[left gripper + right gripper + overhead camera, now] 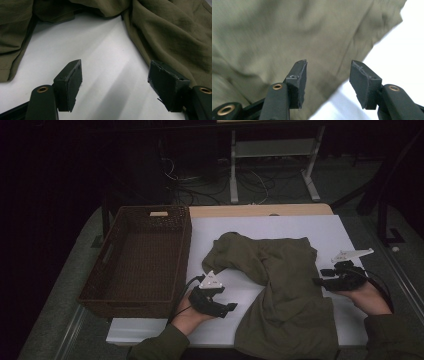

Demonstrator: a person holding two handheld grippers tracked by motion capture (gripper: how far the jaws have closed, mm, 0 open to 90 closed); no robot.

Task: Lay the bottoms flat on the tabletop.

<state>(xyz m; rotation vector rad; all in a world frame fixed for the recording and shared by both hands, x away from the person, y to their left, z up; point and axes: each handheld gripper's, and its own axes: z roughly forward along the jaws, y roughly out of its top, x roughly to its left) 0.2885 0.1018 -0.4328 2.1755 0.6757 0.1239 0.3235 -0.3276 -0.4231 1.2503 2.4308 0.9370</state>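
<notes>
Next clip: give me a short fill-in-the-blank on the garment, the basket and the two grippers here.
1. The olive garment lies on the ____ sheet.
2. The wicker basket holds ____.
3. The left gripper has its jaws ____.
4. The right gripper points at the garment's ____.

Missing words: white; nothing; open; edge

Olive garment (pixel 280 285): soft matt cloth, creased. Basket (pixel 135 260): brown woven wicker. Table cover (pixel 300 227): smooth white.

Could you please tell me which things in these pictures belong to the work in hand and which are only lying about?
In the work:
olive garment
left gripper
right gripper
likely the wicker basket

Lying about:
cables on the floor
white stand
</notes>
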